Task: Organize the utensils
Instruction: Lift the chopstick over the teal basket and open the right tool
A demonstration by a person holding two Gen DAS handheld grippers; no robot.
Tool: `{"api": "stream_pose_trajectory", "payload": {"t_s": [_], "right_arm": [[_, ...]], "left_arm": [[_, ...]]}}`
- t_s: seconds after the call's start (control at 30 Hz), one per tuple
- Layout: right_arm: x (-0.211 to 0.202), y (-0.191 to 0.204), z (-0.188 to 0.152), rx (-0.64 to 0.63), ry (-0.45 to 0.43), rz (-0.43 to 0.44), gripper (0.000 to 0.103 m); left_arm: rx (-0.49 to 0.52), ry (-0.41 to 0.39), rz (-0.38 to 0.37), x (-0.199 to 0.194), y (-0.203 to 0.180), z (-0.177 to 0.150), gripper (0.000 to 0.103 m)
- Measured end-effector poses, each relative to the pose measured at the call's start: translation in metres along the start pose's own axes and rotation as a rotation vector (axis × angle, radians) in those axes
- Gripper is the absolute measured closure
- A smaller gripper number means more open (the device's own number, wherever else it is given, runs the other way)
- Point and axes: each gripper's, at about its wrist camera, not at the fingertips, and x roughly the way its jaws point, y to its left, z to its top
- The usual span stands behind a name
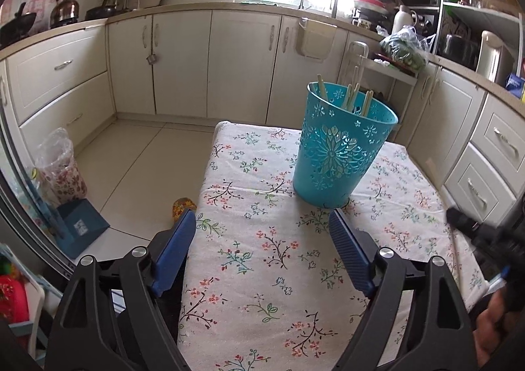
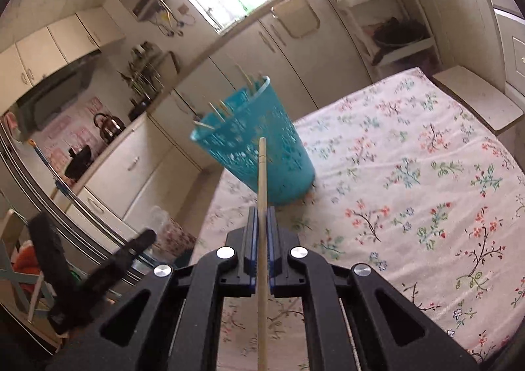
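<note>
A teal perforated basket [image 1: 339, 154] stands on the floral tablecloth [image 1: 262, 272] with several wooden chopsticks [image 1: 351, 97] sticking out of it. My left gripper [image 1: 262, 223] is open just short of the basket, nothing between its blue pads. In the right wrist view, my right gripper [image 2: 262, 216] is shut on a single wooden chopstick [image 2: 262, 174] that points forward at the basket [image 2: 259, 144], which sits tilted in this rolled view. The chopstick's tip lies in front of the basket's wall. The other gripper [image 1: 485, 233] appears dark at the left wrist view's right edge.
Cream kitchen cabinets [image 1: 242, 62] and a counter ring the table. A plastic-lined bin [image 1: 60, 167] and a blue box [image 1: 80, 226] stand on the floor at left. A white shelf unit [image 2: 393, 26] with pots is behind the table. A person's hand [image 1: 495, 328] is at lower right.
</note>
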Motion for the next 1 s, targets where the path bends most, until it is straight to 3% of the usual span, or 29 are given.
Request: {"api": "stream_pose_trajectory", "payload": {"t_s": [0.37, 0.63, 1.0], "right_arm": [[-0.015, 0.037, 0.041, -0.028, -0.164, 0.085, 0.097], [-0.007, 0.064, 0.089, -0.056, -0.31, 0.132, 0.097], [0.038, 0.082, 0.146, -0.1, -0.476, 0.091, 0.097]], "left_arm": [[0.035, 0.02, 0.012, 0.004, -0.009, -0.001, 0.019], [0.026, 0.038, 0.005, 0.012, -0.007, -0.003, 0.018], [-0.004, 0.067, -0.01, 0.03, 0.0, -0.007, 0.016]]}}
